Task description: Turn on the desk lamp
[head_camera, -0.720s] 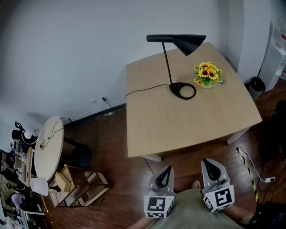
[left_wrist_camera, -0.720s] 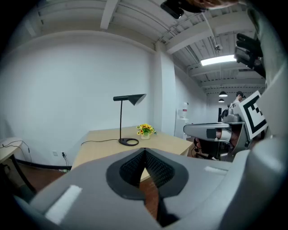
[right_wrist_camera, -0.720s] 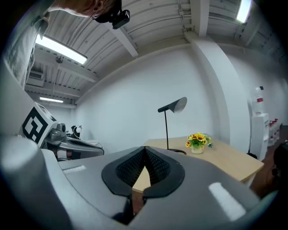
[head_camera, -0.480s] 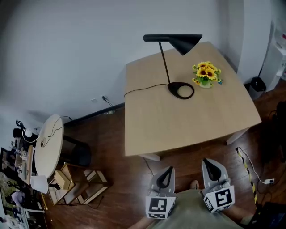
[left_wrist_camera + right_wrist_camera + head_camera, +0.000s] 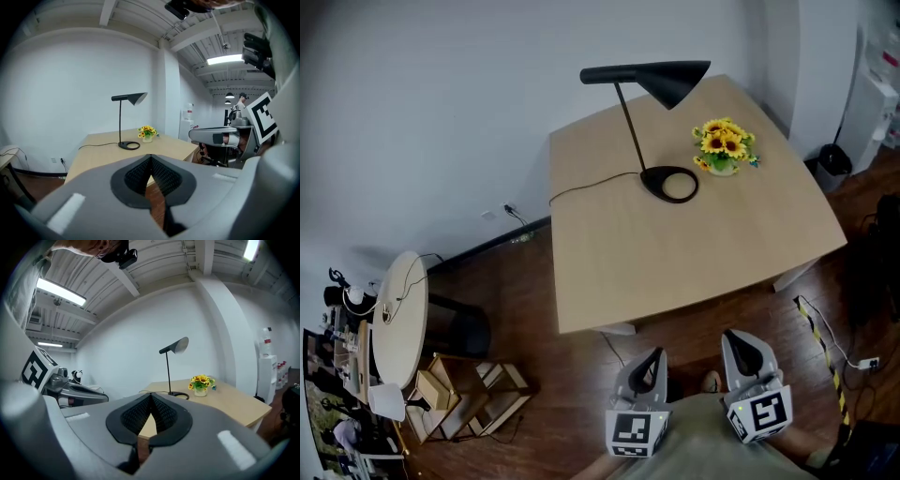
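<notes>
Both of my tools are down by my body, short of the near edge of the surface (image 5: 675,253). The left gripper (image 5: 651,361) has its jaws pressed together with nothing between them, and the right gripper (image 5: 739,342) is the same: pads meeting, empty.

The one lamp (image 5: 633,131) stands at the far side of the surface, well apart from me, with its single cord (image 5: 591,185) trailing off the left edge. One small pot of yellow flowers (image 5: 721,143) sits just beside its ring-shaped base (image 5: 649,178).

I judge the lamp stiff but top-heavy: a thin pole carries a long dark shade (image 5: 670,82) reaching out to one side, so a sideways shove up high could tip it. I cannot make out a switch from here. Wherever it sits, I would press lightly with one closed tip and, if need be, steady the base rather than the pole.
</notes>
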